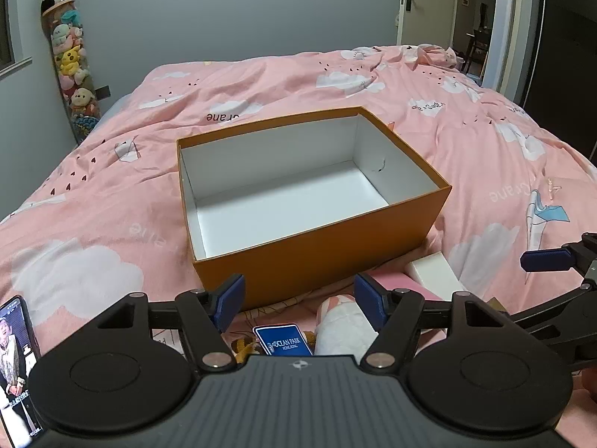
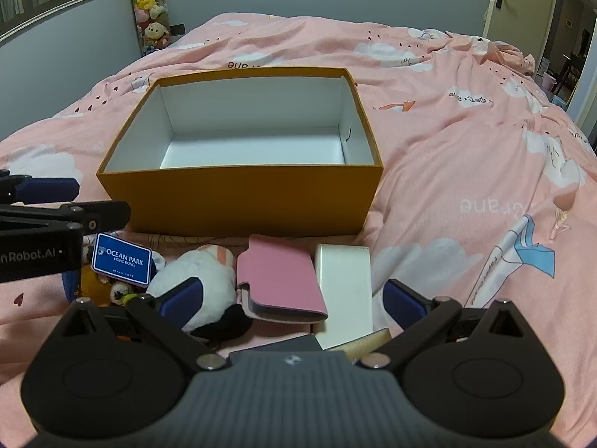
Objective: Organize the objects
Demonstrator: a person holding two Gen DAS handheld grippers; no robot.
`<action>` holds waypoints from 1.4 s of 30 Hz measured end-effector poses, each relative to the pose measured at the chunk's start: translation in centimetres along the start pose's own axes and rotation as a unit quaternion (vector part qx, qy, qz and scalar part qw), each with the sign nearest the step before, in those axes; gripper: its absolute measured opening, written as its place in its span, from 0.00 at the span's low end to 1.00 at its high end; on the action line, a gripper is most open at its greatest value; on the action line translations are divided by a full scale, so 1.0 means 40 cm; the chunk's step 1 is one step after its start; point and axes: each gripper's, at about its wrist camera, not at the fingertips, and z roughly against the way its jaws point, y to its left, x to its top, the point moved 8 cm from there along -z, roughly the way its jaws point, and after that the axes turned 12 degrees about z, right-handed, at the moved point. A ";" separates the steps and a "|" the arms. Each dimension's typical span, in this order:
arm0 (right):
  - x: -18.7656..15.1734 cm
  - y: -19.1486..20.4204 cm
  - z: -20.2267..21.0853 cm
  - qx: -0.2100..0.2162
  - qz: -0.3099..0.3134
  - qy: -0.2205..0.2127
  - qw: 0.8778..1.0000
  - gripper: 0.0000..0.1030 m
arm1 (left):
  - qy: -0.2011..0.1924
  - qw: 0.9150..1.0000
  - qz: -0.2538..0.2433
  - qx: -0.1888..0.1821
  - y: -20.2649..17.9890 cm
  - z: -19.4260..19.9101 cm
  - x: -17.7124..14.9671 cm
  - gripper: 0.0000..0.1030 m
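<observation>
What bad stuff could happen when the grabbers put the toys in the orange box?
The orange box sits on a soft, wrinkled duvet, so a push might tip or slide it. The panda plush, pink case and white box lie crowded together; the open right gripper might snag two at once.

A bed (image 2: 447,119) covered by a pink quilt printed with white clouds carries everything. Near its middle stands an open orange box (image 2: 242,198) with a white inside. Along the near edge, just in front of the box, lie a panda plush (image 2: 201,280), a pink wallet (image 2: 280,280), a white box (image 2: 343,291) and a blue Ocean Park tag (image 2: 122,263). A phone (image 1: 16,366) with a lit screen lies at the near left corner.
</observation>
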 end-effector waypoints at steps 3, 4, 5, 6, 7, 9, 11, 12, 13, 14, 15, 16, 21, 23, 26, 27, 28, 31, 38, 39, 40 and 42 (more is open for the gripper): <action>0.000 0.000 0.000 0.000 0.000 0.000 1.000 0.99 | 0.001 1.000 -0.001 0.001 0.001 -0.001 -0.001 0.76; 0.000 -0.001 0.000 0.000 0.000 0.000 1.000 0.99 | 0.001 1.000 -0.001 0.001 0.002 0.000 -0.001 0.76; -0.001 -0.001 0.000 0.000 -0.001 0.000 1.000 0.99 | 0.001 1.000 -0.001 0.001 0.002 0.000 -0.002 0.76; -0.001 -0.001 0.000 0.000 -0.001 0.000 1.000 0.99 | 0.001 1.000 -0.001 0.001 0.003 0.000 -0.002 0.76; 0.000 -0.001 0.000 0.002 0.001 -0.001 1.000 0.99 | 0.001 1.000 0.000 0.002 0.003 0.000 -0.002 0.76; -0.001 -0.002 0.001 0.002 0.001 -0.001 1.000 0.99 | 0.001 1.000 0.000 0.003 0.005 -0.001 -0.001 0.76; -0.001 -0.003 0.002 0.002 0.000 0.000 1.000 0.99 | 0.002 1.000 0.001 0.005 0.004 -0.001 -0.001 0.76; -0.001 -0.003 0.003 0.001 0.000 0.000 1.000 0.99 | 0.003 1.000 0.002 0.006 0.004 -0.002 0.000 0.76; -0.001 -0.003 0.003 0.001 0.001 -0.001 1.000 0.99 | 0.003 1.000 0.003 0.006 0.006 -0.003 0.000 0.76; -0.001 -0.003 0.002 0.002 0.000 0.000 1.000 0.99 | 0.004 1.000 0.003 0.007 0.007 -0.003 -0.001 0.76; -0.001 -0.003 0.002 0.002 0.000 0.000 1.000 0.99 | 0.005 1.000 0.004 0.007 0.009 -0.004 0.000 0.76; -0.001 -0.003 0.002 0.002 0.000 0.000 1.000 0.99 | 0.006 1.000 0.005 0.008 0.010 -0.005 0.000 0.76; -0.002 -0.005 0.002 0.001 0.000 0.001 1.000 0.99 | 0.009 1.000 0.007 0.008 0.013 -0.006 -0.002 0.76; -0.003 -0.006 0.002 0.001 0.000 0.001 1.000 0.99 | 0.009 1.000 0.007 0.008 0.013 -0.007 -0.002 0.76; -0.004 -0.006 0.001 0.001 -0.001 0.002 1.000 0.99 | 0.011 1.000 0.008 0.010 0.015 -0.009 -0.005 0.76; -0.004 -0.007 0.001 0.001 -0.001 0.002 1.000 0.99 | 0.012 1.000 0.009 0.010 0.016 -0.010 -0.005 0.76; -0.005 -0.006 0.000 0.001 -0.002 0.003 1.000 0.99 | 0.013 1.000 0.010 0.010 0.017 -0.010 -0.006 0.76; -0.008 -0.007 0.000 0.001 -0.005 0.005 1.000 0.99 | 0.013 1.000 0.010 0.011 0.016 -0.009 -0.007 0.76; -0.011 -0.005 -0.003 0.000 -0.008 0.009 1.000 0.99 | 0.016 1.000 0.009 0.010 0.016 -0.009 -0.009 0.76; -0.011 -0.005 -0.004 0.000 -0.008 0.009 1.000 0.99 | 0.016 1.000 0.009 0.009 0.016 -0.010 -0.009 0.76; -0.011 -0.005 -0.005 0.000 -0.009 0.010 1.000 0.99 | 0.015 1.000 0.009 0.009 0.015 -0.010 -0.009 0.76; -0.012 -0.004 -0.006 0.000 -0.009 0.013 1.000 0.99 | 0.014 1.000 0.008 0.007 0.015 -0.009 -0.009 0.76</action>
